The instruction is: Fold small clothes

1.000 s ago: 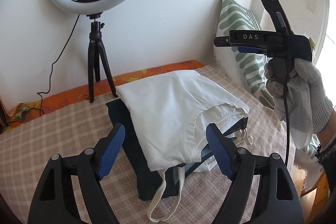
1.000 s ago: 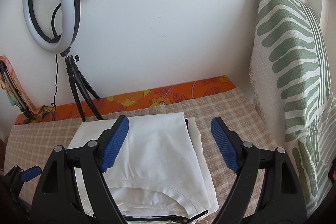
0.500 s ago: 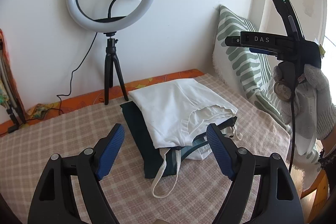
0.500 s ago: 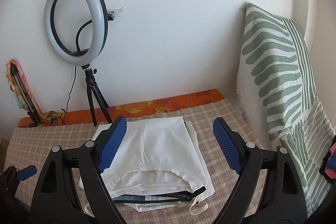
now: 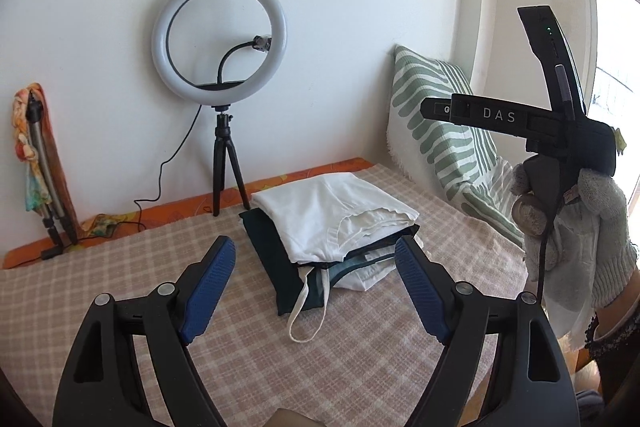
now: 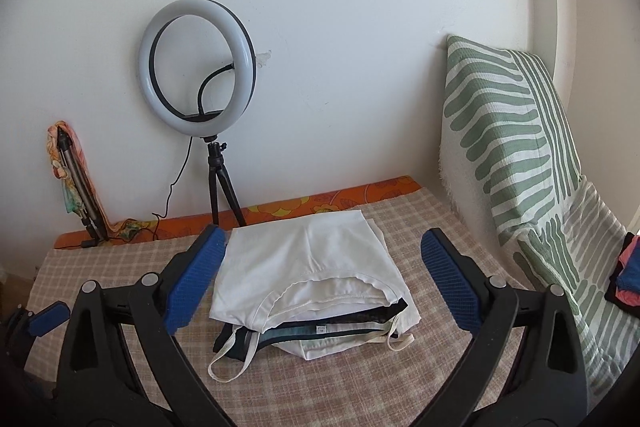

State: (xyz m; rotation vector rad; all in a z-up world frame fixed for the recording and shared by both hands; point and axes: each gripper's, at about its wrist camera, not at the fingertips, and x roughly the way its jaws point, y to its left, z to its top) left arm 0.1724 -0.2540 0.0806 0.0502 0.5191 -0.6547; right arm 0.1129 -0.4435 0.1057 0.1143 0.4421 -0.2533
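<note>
Stack (image 6: 308, 267) of folded clothes resting on checked surface (image 5: 120, 279), white piece topmost. Both grippers, left (image 5: 310, 287) and right (image 6: 316, 281), held above with jaws apart, gripping nothing. Probably between garments; next, fetch another piece from elsewhere.

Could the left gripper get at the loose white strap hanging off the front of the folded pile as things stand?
Probably yes. The left gripper is open, and the white strap lies on the checked cloth just ahead between its fingers, with nothing over it.
</note>
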